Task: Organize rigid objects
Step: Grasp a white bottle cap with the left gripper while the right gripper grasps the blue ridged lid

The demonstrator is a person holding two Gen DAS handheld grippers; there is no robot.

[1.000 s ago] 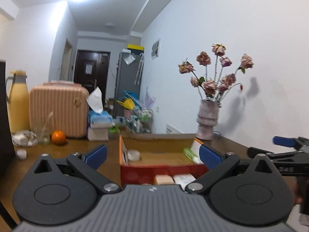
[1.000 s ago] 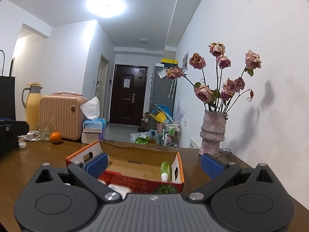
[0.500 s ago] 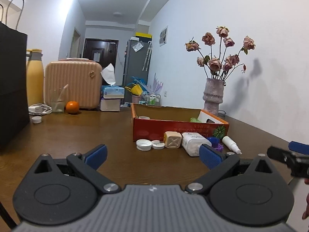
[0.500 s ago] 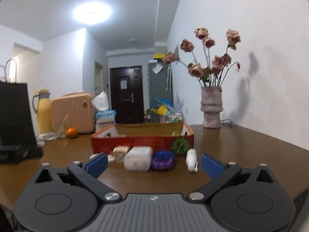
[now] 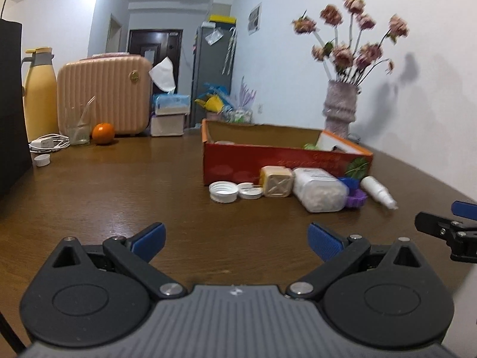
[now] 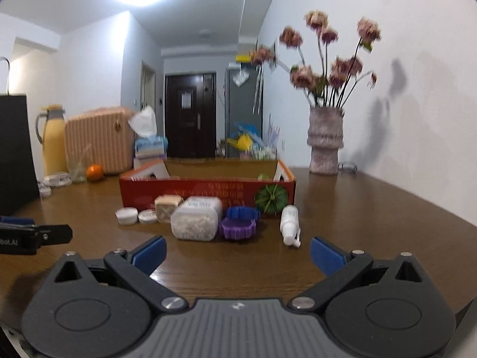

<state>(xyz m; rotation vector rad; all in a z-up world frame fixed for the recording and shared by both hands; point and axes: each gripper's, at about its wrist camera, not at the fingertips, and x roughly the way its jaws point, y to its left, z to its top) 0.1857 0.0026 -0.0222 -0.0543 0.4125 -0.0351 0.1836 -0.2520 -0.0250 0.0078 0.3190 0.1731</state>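
Observation:
A red cardboard box [image 5: 283,161] [image 6: 208,191] stands open-topped on the brown table. In front of it lie two white caps [image 5: 223,191] [image 6: 127,216], a beige cube [image 5: 275,182] [image 6: 167,207], a clear white container [image 5: 319,189] [image 6: 195,222], purple and blue moulds [image 6: 238,223] [image 5: 354,197] and a small white bottle [image 5: 378,192] [image 6: 289,223]. My left gripper [image 5: 235,238] is open and empty, short of the caps. My right gripper [image 6: 237,252] is open and empty, just short of the container and the bottle.
A vase of dried roses [image 6: 325,140] stands by the right wall behind the box. At far left are a black bag [image 5: 12,104], a yellow flask [image 5: 40,101], a pink case [image 5: 104,92], a glass [image 5: 78,131], an orange [image 5: 103,133], a charger cable [image 5: 47,143] and tissue boxes [image 5: 168,113].
Both grippers have pulled back from over the box and come down low toward the table. The loose objects in front of the box have come into view.

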